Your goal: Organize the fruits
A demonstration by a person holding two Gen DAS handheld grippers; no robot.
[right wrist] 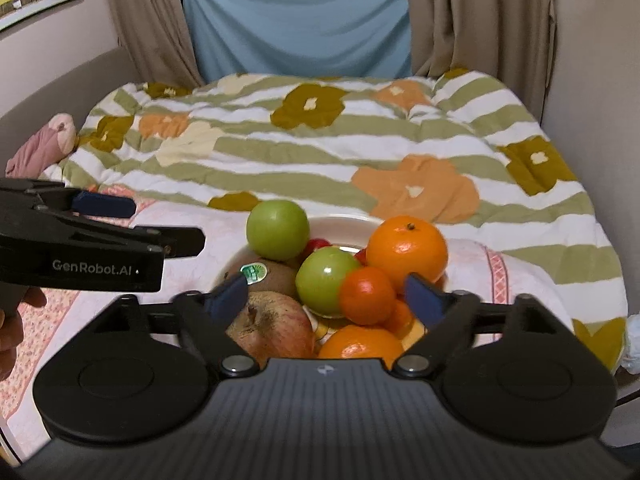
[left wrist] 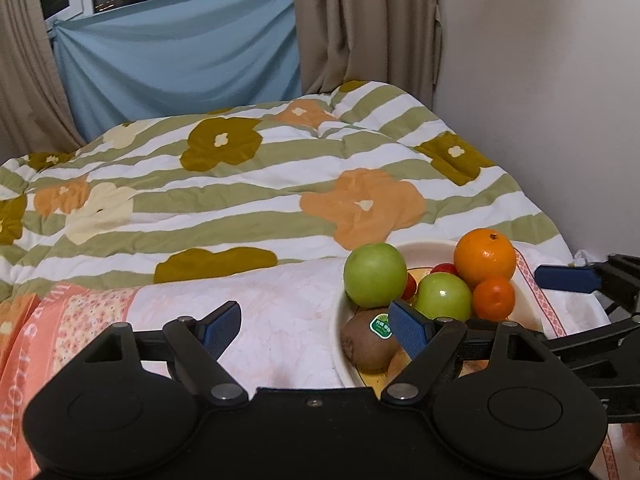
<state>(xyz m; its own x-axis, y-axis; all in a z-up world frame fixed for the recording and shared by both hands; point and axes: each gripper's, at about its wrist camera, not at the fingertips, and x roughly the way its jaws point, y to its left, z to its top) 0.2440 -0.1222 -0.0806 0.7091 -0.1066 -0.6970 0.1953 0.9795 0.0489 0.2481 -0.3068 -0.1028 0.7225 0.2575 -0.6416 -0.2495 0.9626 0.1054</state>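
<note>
A white bowl (right wrist: 344,222) on the bed holds a heap of fruit: two green apples (right wrist: 277,229) (right wrist: 326,280), a large orange (right wrist: 406,249), a small mandarin (right wrist: 366,295), a kiwi (right wrist: 276,276) with a green sticker, a red apple (right wrist: 272,326) and another orange (right wrist: 360,342). My right gripper (right wrist: 328,298) is open just above the bowl's near side. My left gripper (left wrist: 316,330) is open and empty, left of the bowl (left wrist: 424,250); its right finger overlaps the kiwi (left wrist: 366,344). The green apple (left wrist: 375,274) and orange (left wrist: 484,258) show there too.
A flowered, striped quilt (left wrist: 240,184) covers the bed behind the bowl. A pink patterned cloth (left wrist: 260,304) lies under the bowl. A wall (left wrist: 560,80) stands at the right; curtains and a blue sheet (left wrist: 180,60) hang at the back.
</note>
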